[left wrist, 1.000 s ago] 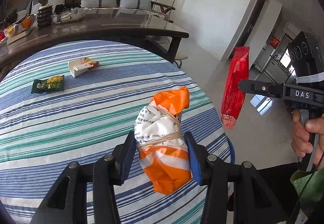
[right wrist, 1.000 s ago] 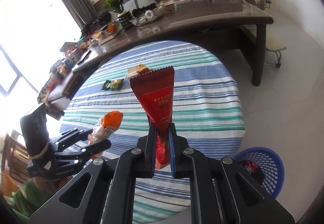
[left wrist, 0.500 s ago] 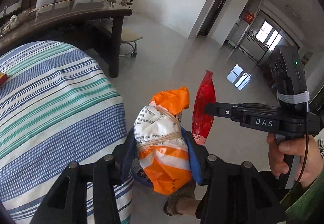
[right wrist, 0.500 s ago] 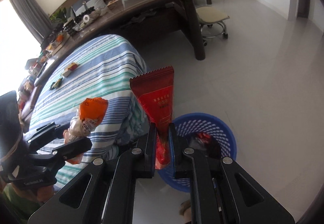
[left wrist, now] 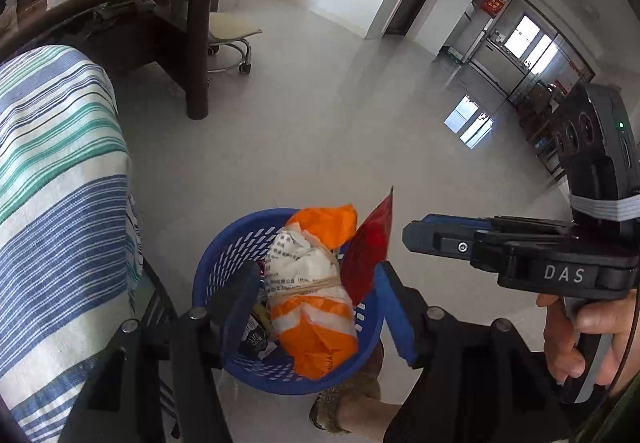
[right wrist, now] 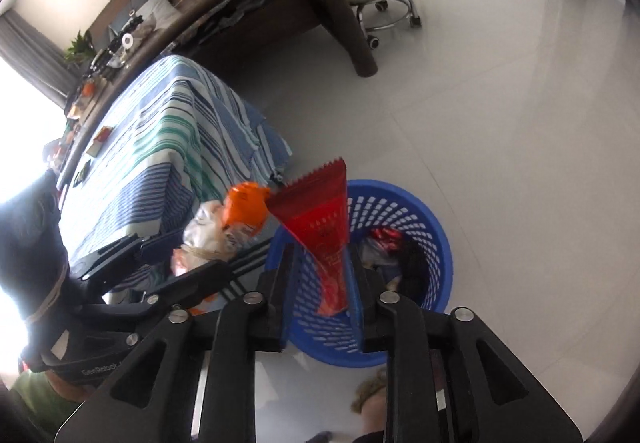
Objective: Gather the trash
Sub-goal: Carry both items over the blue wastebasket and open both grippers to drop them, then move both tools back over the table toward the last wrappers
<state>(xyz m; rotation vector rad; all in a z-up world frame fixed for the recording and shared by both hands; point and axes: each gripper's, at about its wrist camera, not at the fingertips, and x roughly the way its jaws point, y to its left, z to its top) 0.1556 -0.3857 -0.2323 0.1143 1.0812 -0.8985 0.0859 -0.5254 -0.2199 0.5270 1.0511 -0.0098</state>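
A round blue plastic basket (left wrist: 224, 263) with perforated walls is showing a smooth, slightly shiny finish. A crinkled orange-and-white plastic wrapper bundle (left wrist: 312, 295), bound with a thin tan rubber band, is catching soft light. A glossy red foil packet (right wrist: 324, 231) with a serrated top edge is gleaming. A blue, green and white striped woven cloth (left wrist: 52, 179) is looking matt as it drapes over the table edge. The pale tiled floor (right wrist: 520, 103) is reflecting windows, polished smooth.

Glossy grey floor (right wrist: 500, 131), blue basket (right wrist: 400, 203) on it beside striped-cloth table (right wrist: 160, 147), small packets (right wrist: 98, 141) on top
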